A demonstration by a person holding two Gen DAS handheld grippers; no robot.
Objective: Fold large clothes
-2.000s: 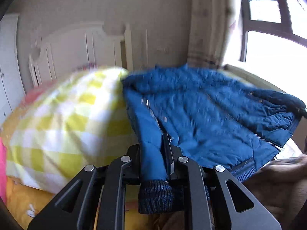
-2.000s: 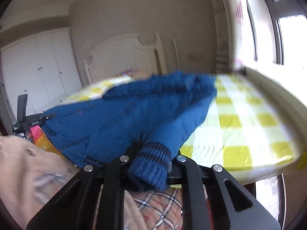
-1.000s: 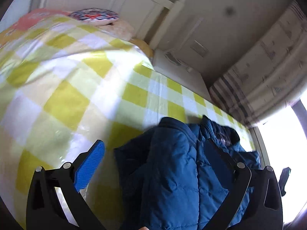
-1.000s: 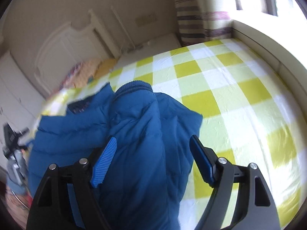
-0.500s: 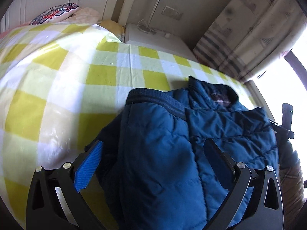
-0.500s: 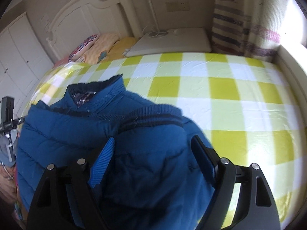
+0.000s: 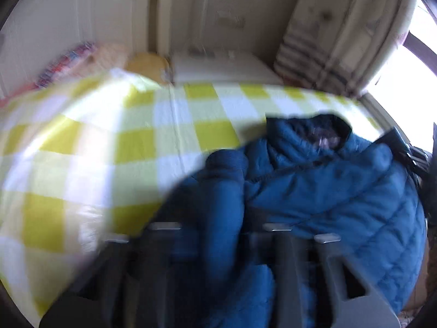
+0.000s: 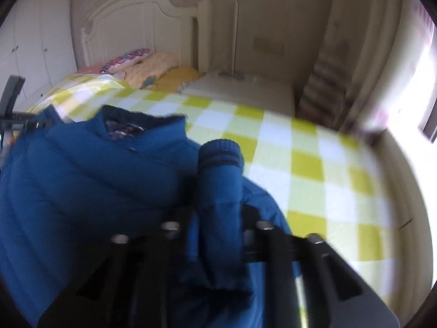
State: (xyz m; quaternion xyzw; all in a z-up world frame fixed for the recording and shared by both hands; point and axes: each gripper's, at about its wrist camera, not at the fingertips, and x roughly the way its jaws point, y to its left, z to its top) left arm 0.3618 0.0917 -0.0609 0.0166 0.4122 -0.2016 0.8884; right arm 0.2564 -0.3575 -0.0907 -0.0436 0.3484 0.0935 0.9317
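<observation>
I am clamping my left gripper and right gripper on the sleeves of the blue jacket over the checked bedspread.

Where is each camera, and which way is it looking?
Left wrist view: sits on the left gripper, looking along its fingers across the checked bed cover toward the headboard wall; its dark, blurred fingers close on a sleeve of the blue jacket.
Right wrist view: sits on the right gripper, facing the headboard too; its fingers clamp the other sleeve.
Both views share the jacket, the cover and the pillows.
</observation>
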